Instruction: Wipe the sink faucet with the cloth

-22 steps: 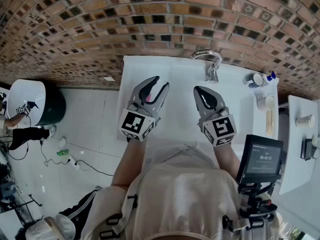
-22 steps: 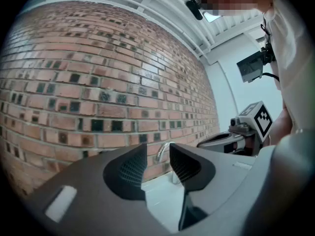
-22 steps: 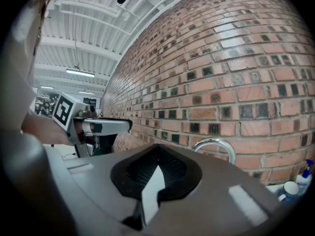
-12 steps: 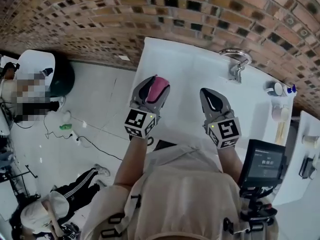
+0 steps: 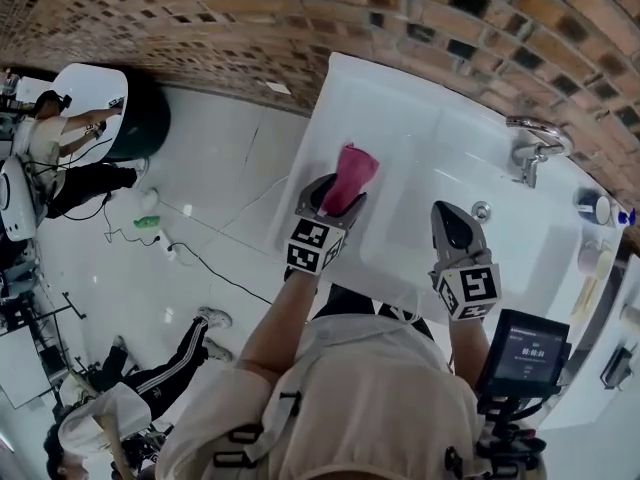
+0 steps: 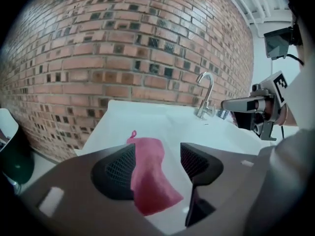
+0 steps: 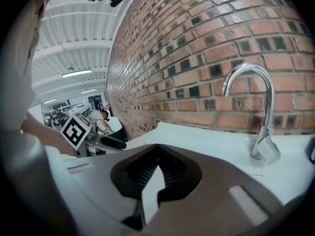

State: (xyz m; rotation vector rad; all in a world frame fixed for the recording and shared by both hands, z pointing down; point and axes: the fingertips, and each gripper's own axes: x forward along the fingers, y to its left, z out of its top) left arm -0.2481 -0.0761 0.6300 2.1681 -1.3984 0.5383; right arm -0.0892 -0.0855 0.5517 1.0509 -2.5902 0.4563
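As one cloth (image 6: 150, 181) sits within the left gripper (image 6: 157, 161), one faucet (image 6: 205, 95) stands

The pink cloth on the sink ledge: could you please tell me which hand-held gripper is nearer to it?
Left. The left hand-held gripper has open jaws flanking the cloth; the right hand-held gripper is well off to its right, over the basin, shut.

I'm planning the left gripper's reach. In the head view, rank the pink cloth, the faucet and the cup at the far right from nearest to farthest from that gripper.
1. Pink cloth: lies between the open jaws of the left gripper.
2. Faucet: well off to the right and slightly up.
3. Cup: farthest, at the right edge past the faucet.
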